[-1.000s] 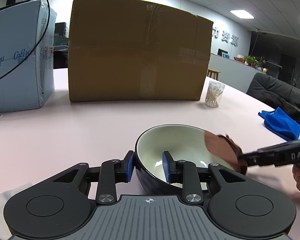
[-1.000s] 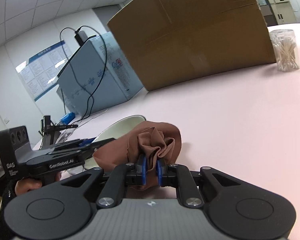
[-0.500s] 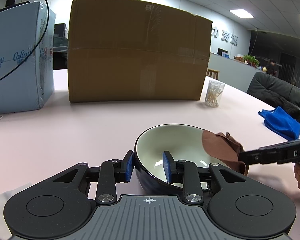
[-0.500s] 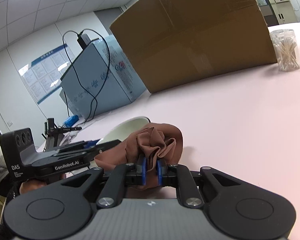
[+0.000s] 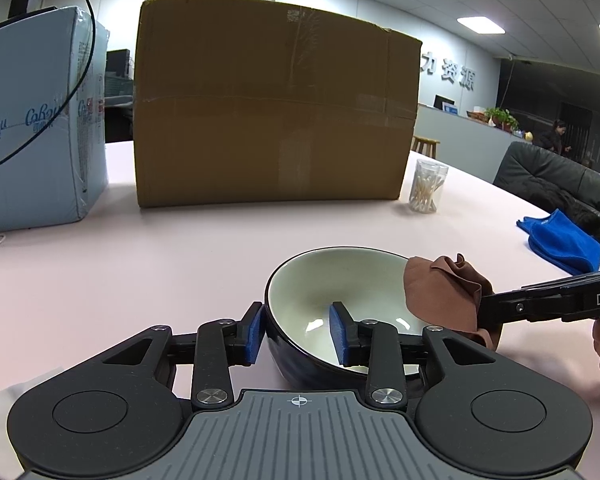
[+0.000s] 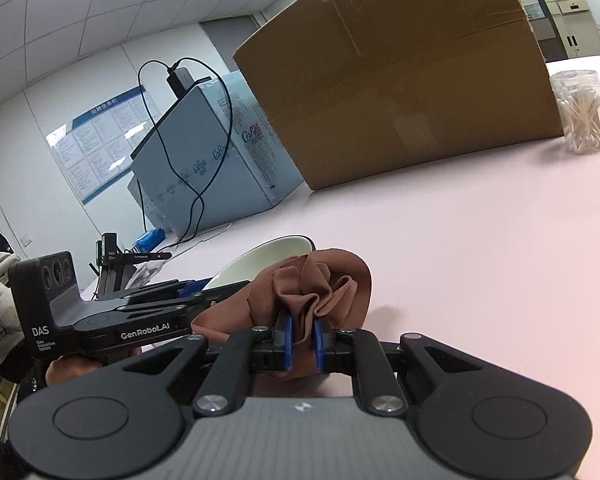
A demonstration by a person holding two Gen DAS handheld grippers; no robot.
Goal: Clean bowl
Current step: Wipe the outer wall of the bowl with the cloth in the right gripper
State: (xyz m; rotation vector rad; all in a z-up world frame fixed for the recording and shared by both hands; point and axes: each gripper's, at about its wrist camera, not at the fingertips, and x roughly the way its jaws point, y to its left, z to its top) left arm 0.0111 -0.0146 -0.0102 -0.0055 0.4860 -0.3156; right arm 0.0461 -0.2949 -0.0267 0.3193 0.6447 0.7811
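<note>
Right now the left tongs (image 5: pixel 296 334) hold the bowl (image 5: pixel 340 304) by its near wall, one blue pad outside and one inside, so the bowl probably cannot slide on the pink worktop (image 5: pixel 140 264) when it gets wiped. The bowl is dark blue outside and creamy white inside, and it sits close in front of the left tongs. The right tongs (image 6: pixel 300 340) are squeezed shut on a bunched-up brown cloth (image 6: pixel 312 292), which makes a soft wad for rubbing. That cloth hangs right at the bowl's right rim, just over the edge, not down inside yet. I think the next move is to push the cloth down into the white part and rub around.
</note>
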